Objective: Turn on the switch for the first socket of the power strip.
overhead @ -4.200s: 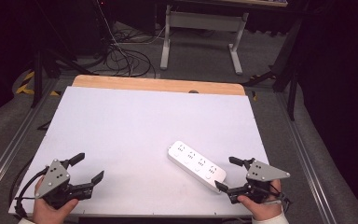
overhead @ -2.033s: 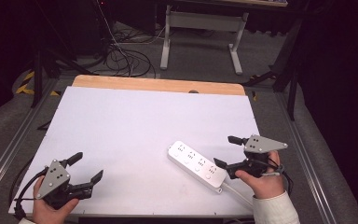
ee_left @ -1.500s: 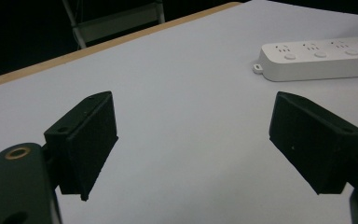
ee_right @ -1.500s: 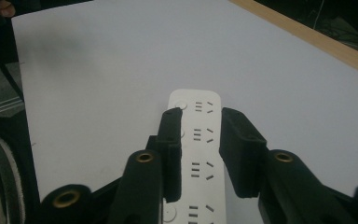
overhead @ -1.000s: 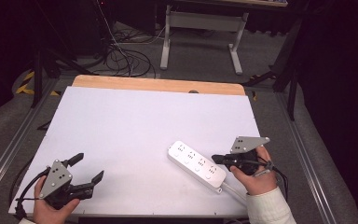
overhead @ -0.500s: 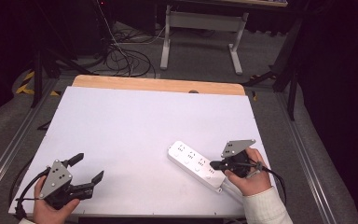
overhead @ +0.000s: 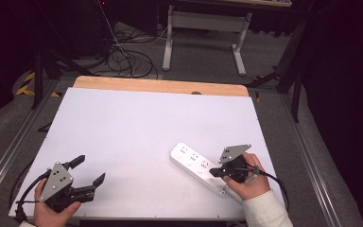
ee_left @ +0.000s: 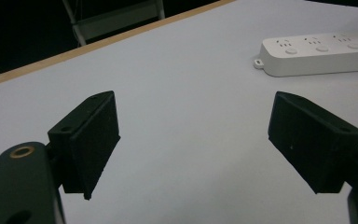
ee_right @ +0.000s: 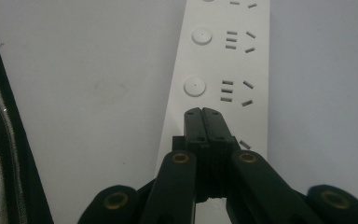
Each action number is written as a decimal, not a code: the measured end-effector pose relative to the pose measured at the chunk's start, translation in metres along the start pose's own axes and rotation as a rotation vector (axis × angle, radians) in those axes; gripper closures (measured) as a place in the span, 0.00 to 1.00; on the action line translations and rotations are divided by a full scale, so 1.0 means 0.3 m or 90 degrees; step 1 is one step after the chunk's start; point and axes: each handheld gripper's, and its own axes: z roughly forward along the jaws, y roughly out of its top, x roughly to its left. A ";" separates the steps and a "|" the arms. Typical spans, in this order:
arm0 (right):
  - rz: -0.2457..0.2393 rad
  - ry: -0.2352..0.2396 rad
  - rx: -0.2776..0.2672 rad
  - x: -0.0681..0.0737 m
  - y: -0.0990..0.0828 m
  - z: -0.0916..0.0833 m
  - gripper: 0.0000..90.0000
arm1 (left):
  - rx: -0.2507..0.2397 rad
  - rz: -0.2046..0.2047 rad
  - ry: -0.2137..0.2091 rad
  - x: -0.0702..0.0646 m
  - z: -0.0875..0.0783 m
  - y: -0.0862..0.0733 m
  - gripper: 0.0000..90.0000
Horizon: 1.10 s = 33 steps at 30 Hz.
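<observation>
A white power strip (overhead: 196, 166) lies slantwise on the white table (overhead: 142, 127) at the front right. Its round switch buttons and sockets show close up in the right gripper view (ee_right: 223, 70). My right gripper (overhead: 215, 172) hovers over the strip's near end, jaws pressed together with nothing between them (ee_right: 206, 113). Whether the tips touch the strip I cannot tell. My left gripper (overhead: 88, 171) rests at the table's front left, jaws wide apart (ee_left: 193, 135), with nothing in them. The strip (ee_left: 317, 51) lies far off to its upper right.
The table's far edge is a wooden strip (overhead: 160, 86). Behind it stand a white metal frame (overhead: 203, 28) and loose cables (overhead: 123, 56) on the floor. A metal rail (overhead: 307, 156) runs along the table's right side.
My right gripper has shut and moved left from the table's front right corner onto the near end of the power strip. The left gripper has stayed put.
</observation>
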 end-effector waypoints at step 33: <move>-0.010 0.013 0.028 0.019 -0.008 0.043 1.00 | 0.000 -0.002 -0.001 -0.003 0.000 0.000 0.19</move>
